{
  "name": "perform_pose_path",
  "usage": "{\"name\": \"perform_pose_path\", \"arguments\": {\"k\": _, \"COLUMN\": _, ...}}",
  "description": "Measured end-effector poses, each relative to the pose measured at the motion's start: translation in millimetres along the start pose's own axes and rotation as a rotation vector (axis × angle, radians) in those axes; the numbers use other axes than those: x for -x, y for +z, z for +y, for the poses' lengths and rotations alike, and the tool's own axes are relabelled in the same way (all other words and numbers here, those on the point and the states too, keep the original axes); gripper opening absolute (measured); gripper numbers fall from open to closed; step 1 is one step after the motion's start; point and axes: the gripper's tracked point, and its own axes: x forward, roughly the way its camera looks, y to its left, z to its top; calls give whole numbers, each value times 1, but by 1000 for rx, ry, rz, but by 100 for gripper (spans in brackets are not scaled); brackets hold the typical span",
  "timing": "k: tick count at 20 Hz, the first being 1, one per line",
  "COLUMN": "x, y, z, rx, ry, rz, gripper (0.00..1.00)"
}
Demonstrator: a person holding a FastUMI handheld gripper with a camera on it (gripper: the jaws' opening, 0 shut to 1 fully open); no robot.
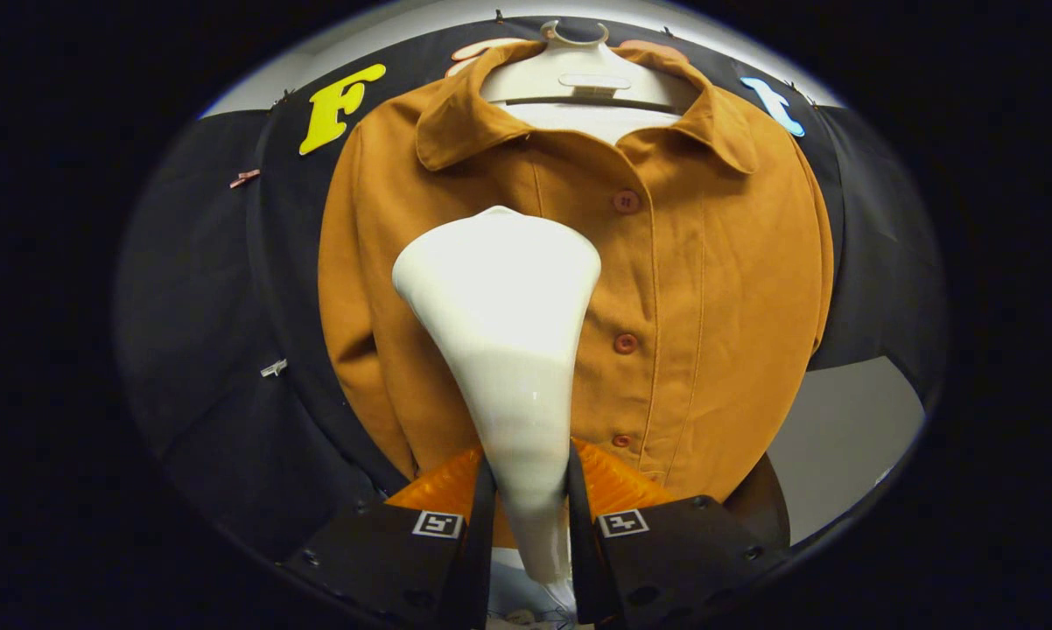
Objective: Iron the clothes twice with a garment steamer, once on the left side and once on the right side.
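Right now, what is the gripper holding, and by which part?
The gripper is shut on the white garment steamer, both fingers pressing its narrow handle, with the wide head ahead against the brown shirt.

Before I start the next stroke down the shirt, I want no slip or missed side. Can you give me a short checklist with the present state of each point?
1. Grip: gripper has both fingers pressed on the white garment steamer's handle: ok.
2. Steamer head up against the orange shirt: it covers the panel beside the button placket, but contact with the cloth: cannot tell.
3. Shirt hangs straight on the white hanger, collar spread: ok.
4. Buttons closed down the front: ok.
5. Steam coming out: cannot tell.
6. Which side is already ironed: cannot tell.
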Motion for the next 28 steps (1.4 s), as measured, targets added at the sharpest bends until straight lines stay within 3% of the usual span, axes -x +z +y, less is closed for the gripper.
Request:
{"name": "perform_pose_path", "arguments": {"k": 15, "x": -42, "y": -89, "z": 11, "rx": -36, "ry": -1, "rz": 233, "gripper": 41}}
{"name": "perform_pose_path", "arguments": {"k": 28, "x": -35, "y": -159, "z": 6, "rx": -117, "ry": -18, "rz": 421, "gripper": 42}}
